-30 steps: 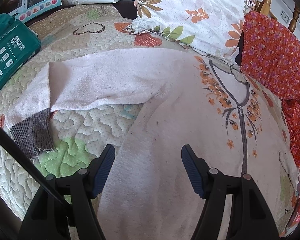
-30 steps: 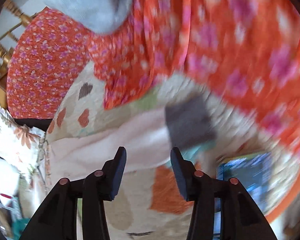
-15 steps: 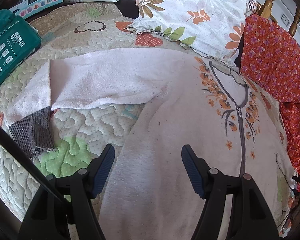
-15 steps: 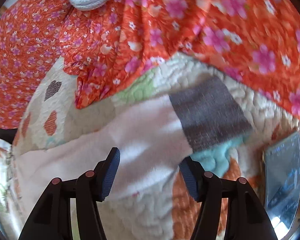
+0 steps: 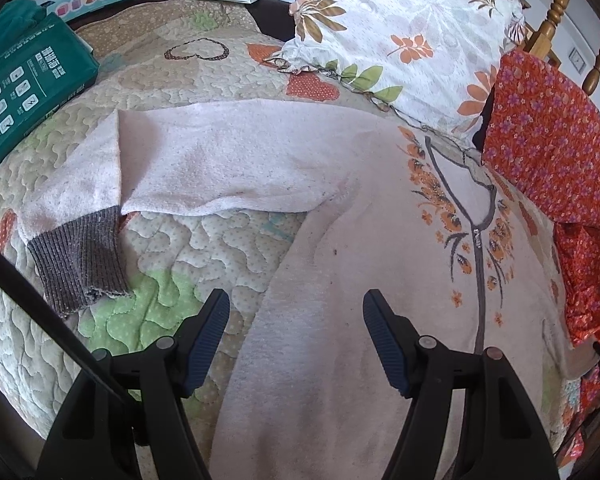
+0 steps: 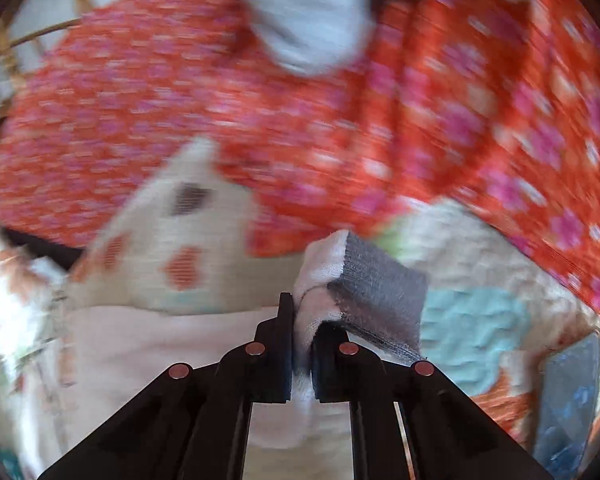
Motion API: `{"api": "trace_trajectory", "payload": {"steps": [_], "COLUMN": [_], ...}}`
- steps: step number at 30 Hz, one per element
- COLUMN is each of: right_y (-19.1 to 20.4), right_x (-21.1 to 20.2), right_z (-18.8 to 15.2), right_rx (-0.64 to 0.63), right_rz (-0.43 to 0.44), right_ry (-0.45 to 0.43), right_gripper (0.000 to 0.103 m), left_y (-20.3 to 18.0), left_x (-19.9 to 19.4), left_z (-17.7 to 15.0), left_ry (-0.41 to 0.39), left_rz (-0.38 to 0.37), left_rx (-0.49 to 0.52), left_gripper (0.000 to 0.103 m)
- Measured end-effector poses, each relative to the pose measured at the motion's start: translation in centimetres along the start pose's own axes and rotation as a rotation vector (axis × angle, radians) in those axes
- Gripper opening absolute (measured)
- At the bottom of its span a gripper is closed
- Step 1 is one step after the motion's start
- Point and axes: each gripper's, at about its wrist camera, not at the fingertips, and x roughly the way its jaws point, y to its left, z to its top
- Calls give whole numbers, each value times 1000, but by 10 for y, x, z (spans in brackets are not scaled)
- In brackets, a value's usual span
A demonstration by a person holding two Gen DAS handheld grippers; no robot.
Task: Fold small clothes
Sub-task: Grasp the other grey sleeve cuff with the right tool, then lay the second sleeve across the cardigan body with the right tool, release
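Note:
A pale pink sweater [image 5: 380, 264] with a grey zip and orange flower print lies spread on the quilted bed cover [image 5: 188, 256]. One sleeve [image 5: 228, 168] stretches left and folds back to its grey ribbed cuff [image 5: 78, 264]. My left gripper [image 5: 296, 340] hovers open over the sweater's lower body, nothing between its fingers. In the right wrist view my right gripper [image 6: 302, 344] is shut on the other sleeve [image 6: 320, 280], pinching the pink cloth just beside its grey cuff [image 6: 380, 292], which is lifted off the cover.
A white flowered pillow [image 5: 400, 40] and an orange flowered cloth [image 5: 548, 128] lie at the far side and right. A green box [image 5: 24, 88] sits at the left edge. A dark phone-like slab [image 6: 568, 400] lies on the cover at the right. Wooden bedposts [image 5: 552, 16] stand behind.
My right gripper has closed on the sleeve by its grey cuff and lifted it, moving with blur. The left gripper has stayed open over the sweater's body.

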Motion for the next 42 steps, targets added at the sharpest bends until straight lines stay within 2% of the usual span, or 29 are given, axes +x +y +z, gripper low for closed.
{"api": "trace_trajectory", "payload": {"steps": [4, 8, 11, 18, 24, 28, 29, 31, 35, 38, 40, 42], "right_y": [74, 158, 217, 358, 450, 494, 502, 518, 536, 539, 537, 531], "right_x": [-23, -31, -30, -4, 17, 35, 38, 37, 15, -8, -19, -30], "right_z": [-1, -23, -54, -152, -234, -287, -299, -326, -369, -399, -408, -404], "right_rx": [-157, -310, -399, -598, -738, -858, -895, -999, -1213, -1372, -1428, -1413], "right_rz": [126, 214, 258, 355, 379, 352, 344, 319, 317, 353, 403, 451], "right_ry": [-8, 15, 43, 169, 237, 277, 285, 268, 163, 82, 104, 145], "right_gripper": [8, 8, 8, 8, 8, 8, 11, 13, 48, 48, 48, 48], "left_y": [3, 13, 25, 66, 99, 119, 123, 133, 148, 159, 162, 163], "left_x": [-11, -25, -35, -60, -74, -83, -85, -88, -94, -96, -95, -94], "left_z": [4, 10, 14, 27, 33, 34, 34, 34, 32, 30, 29, 28], "left_ry": [-24, -52, -77, -154, -195, -223, -228, -241, -266, -281, -274, -265], "left_rz": [-39, -77, -83, -86, -106, -112, -114, -108, -92, -79, -76, -74], "left_rx": [-13, -48, -85, -204, -295, -345, -360, -392, -445, -486, -499, -503], "left_gripper": [68, 68, 68, 70, 70, 71, 71, 72, 73, 74, 75, 75]}}
